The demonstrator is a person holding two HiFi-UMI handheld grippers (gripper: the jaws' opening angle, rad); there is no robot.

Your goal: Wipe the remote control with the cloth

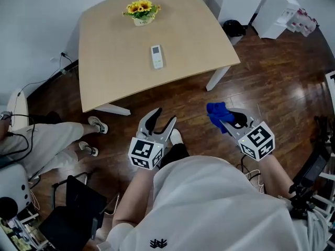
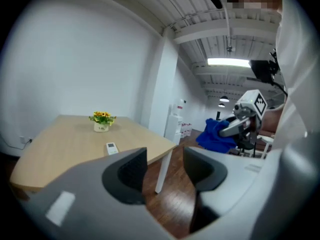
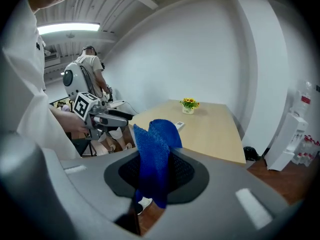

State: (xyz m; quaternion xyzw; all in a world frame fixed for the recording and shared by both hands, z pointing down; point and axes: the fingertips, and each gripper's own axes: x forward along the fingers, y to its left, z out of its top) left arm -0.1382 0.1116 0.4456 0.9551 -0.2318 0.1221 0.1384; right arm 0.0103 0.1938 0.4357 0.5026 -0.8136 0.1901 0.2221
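Lying flat on the pale wooden table (image 1: 115, 61), the white remote control (image 1: 156, 56) sits near the table's middle with its long side running toward and away from the person; nothing touches it, and both tools are well apart from it, held out over the floor on the near side of the table. Beyond the remote, toward the far edge, stands a small pot of yellow flowers (image 1: 142, 12), upright and apart from it.

The blue cloth (image 3: 155, 154) is pinched between the jaws of the right gripper (image 1: 230, 120); its own view shows the jaws pressed onto the fabric, with a bunched fold standing up above them and a shorter end hanging below. The left gripper (image 1: 163, 120) holds nothing; its jaws stand a narrow way apart, and only the table leg and the floor show through the gap. The two grippers are side by side in front of the person's body, not touching.

The dark wooden floor (image 1: 272, 77) spreads round the table; a seated person (image 1: 47, 140) in light trousers and sandals is at the left edge of the head view; a black bin (image 1: 233, 27) stands past the table's right corner.
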